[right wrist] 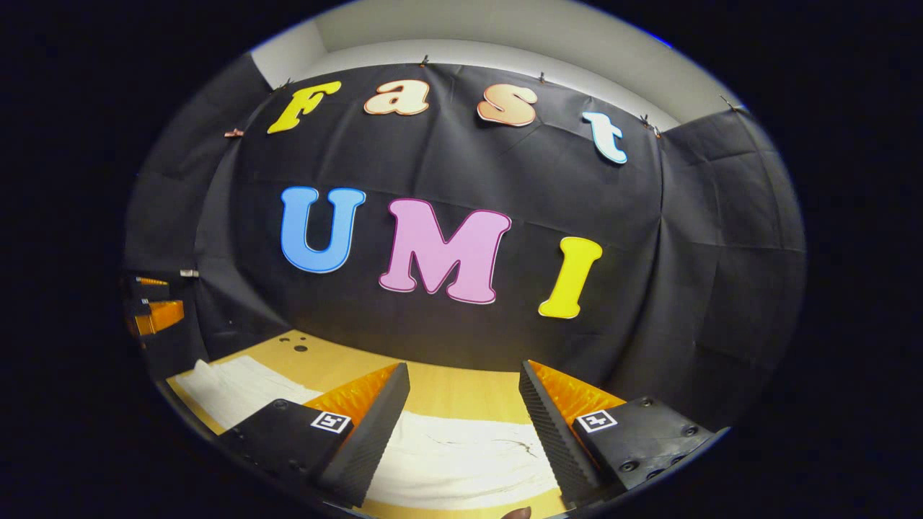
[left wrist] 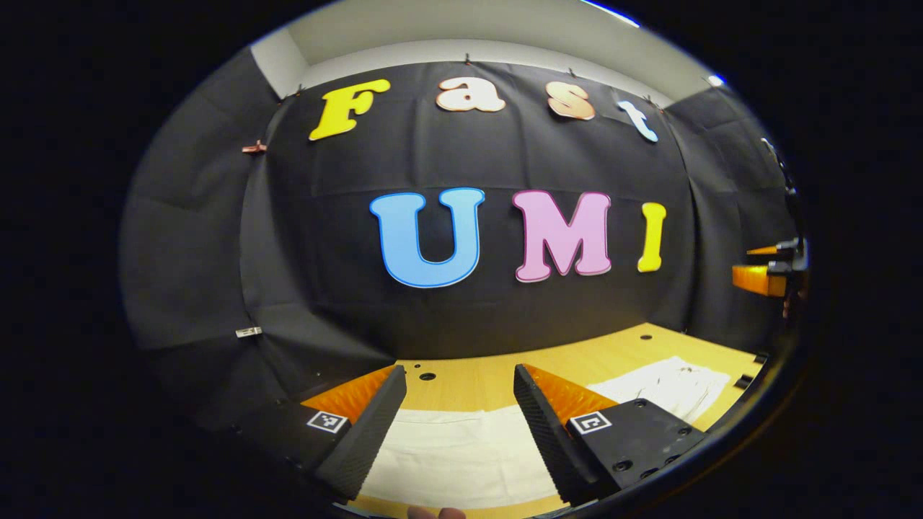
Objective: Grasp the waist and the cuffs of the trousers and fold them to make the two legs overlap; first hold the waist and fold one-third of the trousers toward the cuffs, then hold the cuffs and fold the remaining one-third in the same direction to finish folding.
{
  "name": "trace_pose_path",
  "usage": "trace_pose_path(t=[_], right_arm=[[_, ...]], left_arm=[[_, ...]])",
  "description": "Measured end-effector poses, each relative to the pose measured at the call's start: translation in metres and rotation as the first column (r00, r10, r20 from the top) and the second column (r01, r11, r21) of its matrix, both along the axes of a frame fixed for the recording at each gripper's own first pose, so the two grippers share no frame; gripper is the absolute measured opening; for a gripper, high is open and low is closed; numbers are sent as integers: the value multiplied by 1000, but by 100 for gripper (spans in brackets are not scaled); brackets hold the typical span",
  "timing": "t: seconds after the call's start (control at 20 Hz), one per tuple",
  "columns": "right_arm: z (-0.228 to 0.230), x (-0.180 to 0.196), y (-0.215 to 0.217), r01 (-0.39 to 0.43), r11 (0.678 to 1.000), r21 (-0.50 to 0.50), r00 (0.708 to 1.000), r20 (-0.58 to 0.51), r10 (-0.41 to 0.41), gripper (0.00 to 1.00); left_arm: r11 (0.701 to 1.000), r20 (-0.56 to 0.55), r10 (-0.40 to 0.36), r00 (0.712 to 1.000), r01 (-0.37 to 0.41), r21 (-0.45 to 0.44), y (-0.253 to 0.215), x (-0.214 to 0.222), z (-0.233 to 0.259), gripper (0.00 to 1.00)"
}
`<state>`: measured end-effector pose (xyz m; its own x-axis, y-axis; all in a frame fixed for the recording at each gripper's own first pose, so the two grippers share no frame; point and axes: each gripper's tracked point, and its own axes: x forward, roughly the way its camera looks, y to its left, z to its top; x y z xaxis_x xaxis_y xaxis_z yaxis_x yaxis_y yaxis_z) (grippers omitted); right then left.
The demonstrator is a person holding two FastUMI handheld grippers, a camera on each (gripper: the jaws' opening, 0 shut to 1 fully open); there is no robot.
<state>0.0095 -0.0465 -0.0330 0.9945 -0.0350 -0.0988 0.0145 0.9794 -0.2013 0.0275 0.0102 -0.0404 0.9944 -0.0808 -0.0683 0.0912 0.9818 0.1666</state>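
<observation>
White trousers (left wrist: 461, 454) lie flat on a wooden table (left wrist: 469, 378), stretching off to the right in the left gripper view (left wrist: 670, 386). My left gripper (left wrist: 460, 425) hovers above one end of them, open, with nothing between its fingers. In the right gripper view the trousers (right wrist: 465, 454) lie below and run off to the left (right wrist: 238, 389). My right gripper (right wrist: 465, 425) is open above their other end, holding nothing. The right gripper (left wrist: 771, 270) appears at the far right edge of the left gripper view, and the left gripper (right wrist: 155, 306) at the far left edge of the right gripper view.
The black cloth wall stands close behind the table's far edge. Small dark holes (left wrist: 427, 375) mark the tabletop near the back. A bare strip of wood (right wrist: 447, 389) lies between the trousers and the wall.
</observation>
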Motion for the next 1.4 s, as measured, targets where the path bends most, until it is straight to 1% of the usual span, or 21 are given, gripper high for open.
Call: trace_pose_path(t=[0.1, 0.15, 0.2, 0.25, 0.3, 0.4, 0.55, 0.6, 0.7, 0.75, 0.9, 0.95, 1.0, 1.1, 1.2, 1.25, 1.3, 1.4], right_arm=[[-11, -6, -18, 1, 995, -102, 1000, -24, -3, 98], [-17, -9, -27, -2, 988, -155, 999, -39, -4, 98], [-26, -12, -35, -10, 979, -203, 998, -58, -2, 98], [-37, -14, -42, -16, 970, -243, 997, -80, -4, 98], [-49, -17, -52, -20, 960, -280, 994, -107, -11, 98], [-72, -25, -67, -41, 938, -345, 987, -160, -16, 98], [-102, -34, -83, -91, 897, -433, 972, -233, -14, 98], [-111, -38, -87, -107, 884, -454, 968, -250, -12, 97], [-127, -44, -93, -132, 871, -472, 958, -286, -10, 97], [-133, -47, -95, -140, 867, -477, 954, -300, -11, 97], [-146, -53, -99, -158, 860, -485, 941, -337, -17, 97], [-147, -54, -99, -162, 859, -487, 939, -343, -17, 97], [-148, -54, -101, -162, 858, -488, 938, -346, -19, 97], [-152, -58, -102, -162, 859, -485, 936, -351, -21, 97], [-155, -58, -104, -169, 855, -491, 933, -358, -21, 97], [-158, -59, -105, -179, 850, -495, 930, -366, -18, 97], [-161, -59, -106, -189, 842, -505, 928, -373, -16, 97], [-168, -60, -109, -211, 825, -525, 922, -388, -10, 97]], left_arm=[[991, -27, -18, 999, 22, 130, 10, 1, -18, 95], [979, -42, -29, 999, 37, 201, 14, 0, -28, 98], [962, -61, -42, 997, 57, 268, 17, -1, -39, 97], [939, -79, -56, 995, 80, 333, 20, -2, -51, 97], [908, -105, -73, 992, 110, 405, 21, -3, -63, 97], [834, -154, -103, 983, 170, 525, 27, -7, -89, 97], [689, -255, -168, 952, 298, 660, 25, -16, -140, 96], [645, -294, -179, 939, 338, 685, 27, -17, -158, 97], [599, -378, -184, 907, 408, 689, 34, -21, -197, 96], [570, -416, -175, 892, 437, 696, 38, -22, -213, 96], [447, -520, -144, 842, 525, 725, 52, -26, -252, 97], [413, -554, -130, 823, 552, 724, 63, -32, -266, 96], [390, -578, -118, 808, 573, 721, 71, -33, -276, 96], [357, -620, -81, 781, 603, 713, 89, -31, -290, 96], [307, -645, -46, 763, 625, 718, 99, -28, -301, 97], [275, -639, -39, 768, 623, 732, 102, -24, -302, 96], [249, -638, -33, 769, 624, 740, 104, -20, -303, 96], [223, -634, -11, 773, 620, 752, 110, -6, -306, 95]])
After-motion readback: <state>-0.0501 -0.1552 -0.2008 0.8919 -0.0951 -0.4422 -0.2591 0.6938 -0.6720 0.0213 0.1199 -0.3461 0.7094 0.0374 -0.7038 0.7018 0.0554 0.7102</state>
